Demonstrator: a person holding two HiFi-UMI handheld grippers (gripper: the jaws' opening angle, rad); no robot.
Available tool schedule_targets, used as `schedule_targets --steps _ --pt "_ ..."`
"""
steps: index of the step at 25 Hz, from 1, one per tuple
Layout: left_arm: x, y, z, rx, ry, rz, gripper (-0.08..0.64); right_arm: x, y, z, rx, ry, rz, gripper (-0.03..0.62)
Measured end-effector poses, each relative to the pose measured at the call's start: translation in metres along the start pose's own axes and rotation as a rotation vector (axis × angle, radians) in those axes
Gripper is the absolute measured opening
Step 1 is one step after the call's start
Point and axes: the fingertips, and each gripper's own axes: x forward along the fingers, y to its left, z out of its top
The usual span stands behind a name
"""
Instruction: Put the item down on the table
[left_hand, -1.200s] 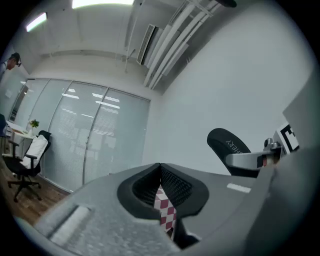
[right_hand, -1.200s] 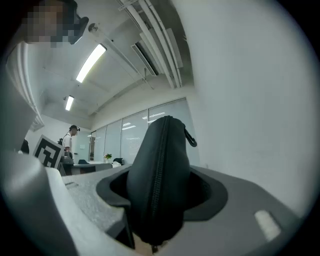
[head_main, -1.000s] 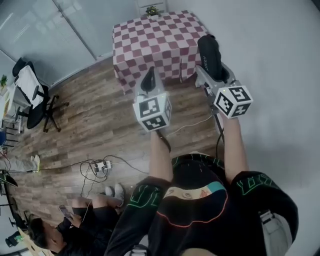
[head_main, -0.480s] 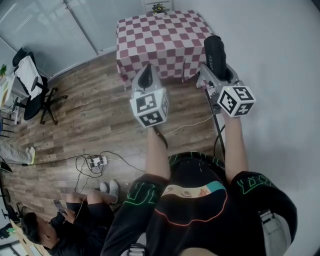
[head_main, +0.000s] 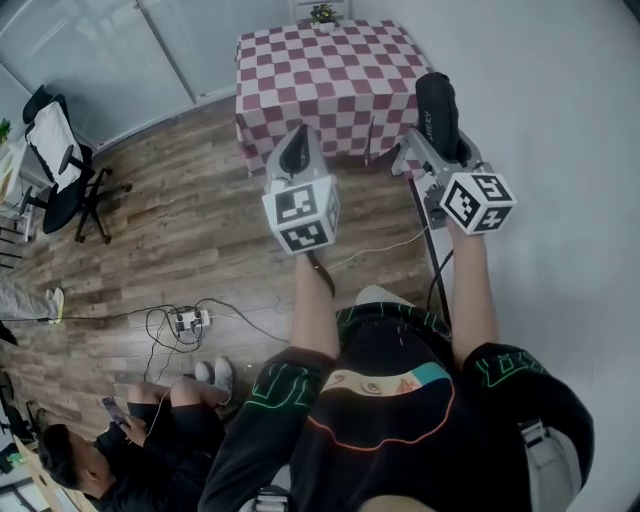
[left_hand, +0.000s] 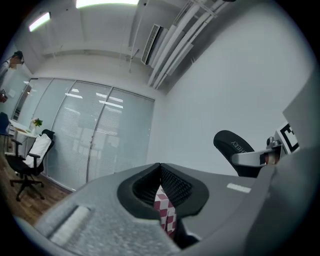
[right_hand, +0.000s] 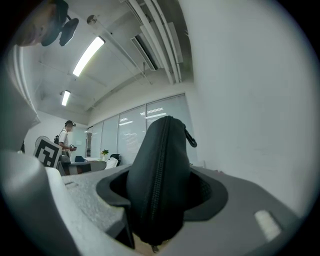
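Note:
A black zip pouch stands upright in my right gripper, which is shut on its lower part. In the right gripper view the pouch fills the space between the jaws, zip facing the camera. The pouch hangs over the floor at the near right corner of the table with the red-and-white checked cloth. My left gripper is held level with it, to the left, shut and empty. In the left gripper view its tips meet, and the pouch shows at the right.
A small potted plant sits at the table's far edge. A white wall runs along the right. On the wooden floor lie a power strip with cables. An office chair stands at the left, and a person sits at the lower left.
Both grippers and the head view have drifted toward the table, which now sits larger and further right. The pouch stays gripped in the right gripper; the left stays shut.

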Motion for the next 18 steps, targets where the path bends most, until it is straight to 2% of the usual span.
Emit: schedule_targets --steps 9,11,13,15,18 --pt "-0.003 0.024 0.001 -0.025 -0.017 0.034 0.009 0.011 0.011 0.001 -0.023 0.004 0.024 0.275" --pt "-0.004 0.036 0.009 -0.005 -0.027 0.062 0.009 0.015 0.012 0.007 -0.027 -0.009 0.027 0.275" --pt "-0.003 0.041 0.015 0.048 -0.025 0.084 0.009 0.021 0.013 0.013 -0.030 -0.022 0.035 0.275" --pt "0.001 0.036 0.020 0.087 -0.032 0.068 0.009 0.027 0.014 0.016 -0.036 -0.033 0.037 0.275" --pt "0.006 0.031 0.023 0.095 -0.050 0.035 0.009 0.035 0.016 0.019 -0.045 -0.044 0.041 0.275"
